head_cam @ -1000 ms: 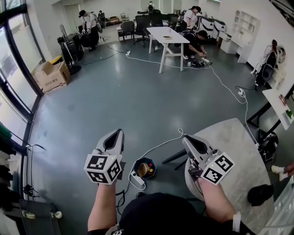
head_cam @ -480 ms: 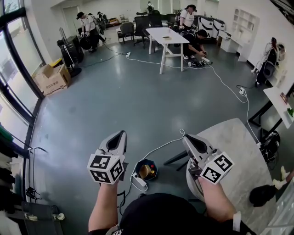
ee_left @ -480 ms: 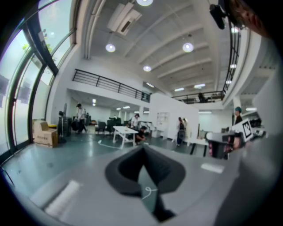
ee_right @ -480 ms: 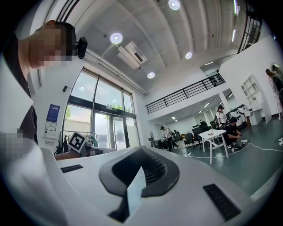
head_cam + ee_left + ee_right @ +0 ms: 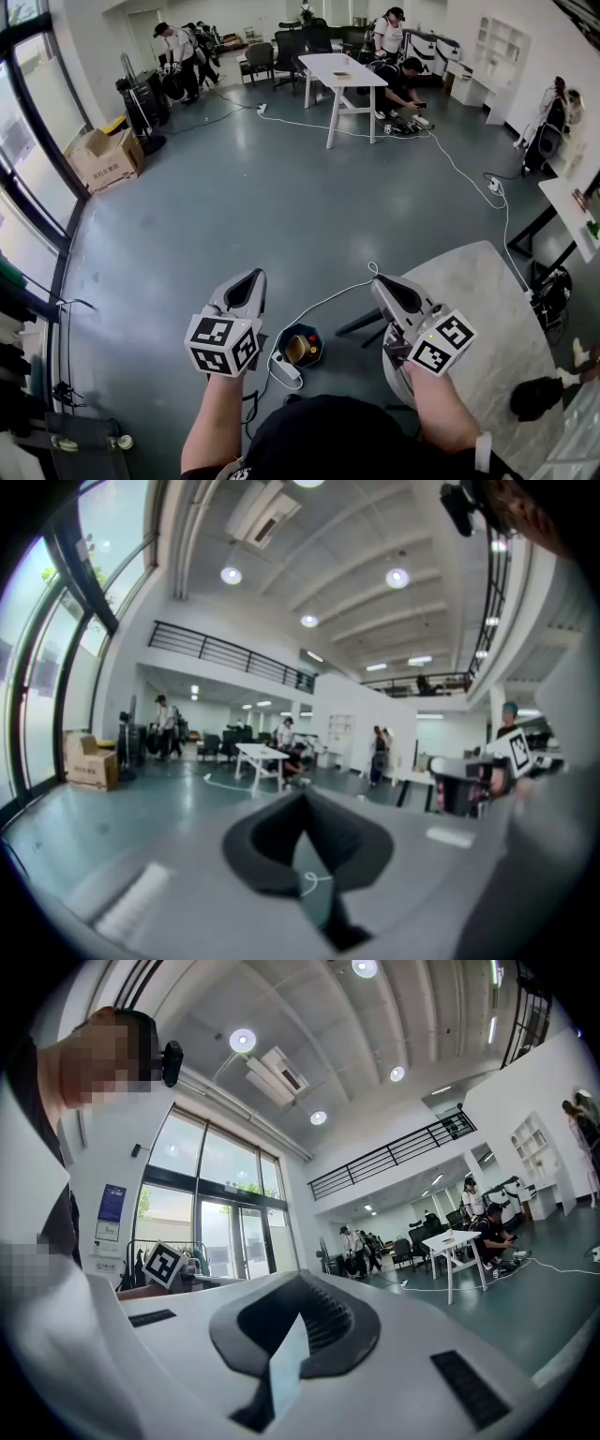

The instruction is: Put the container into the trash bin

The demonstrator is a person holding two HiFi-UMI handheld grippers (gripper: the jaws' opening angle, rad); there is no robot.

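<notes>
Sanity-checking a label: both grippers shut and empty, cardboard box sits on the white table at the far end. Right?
Not quite. The cardboard box sits on the floor by the windows at the left, not on the white table; the head view shows it. The rest holds: the left gripper and the right gripper are both shut and empty.
</notes>
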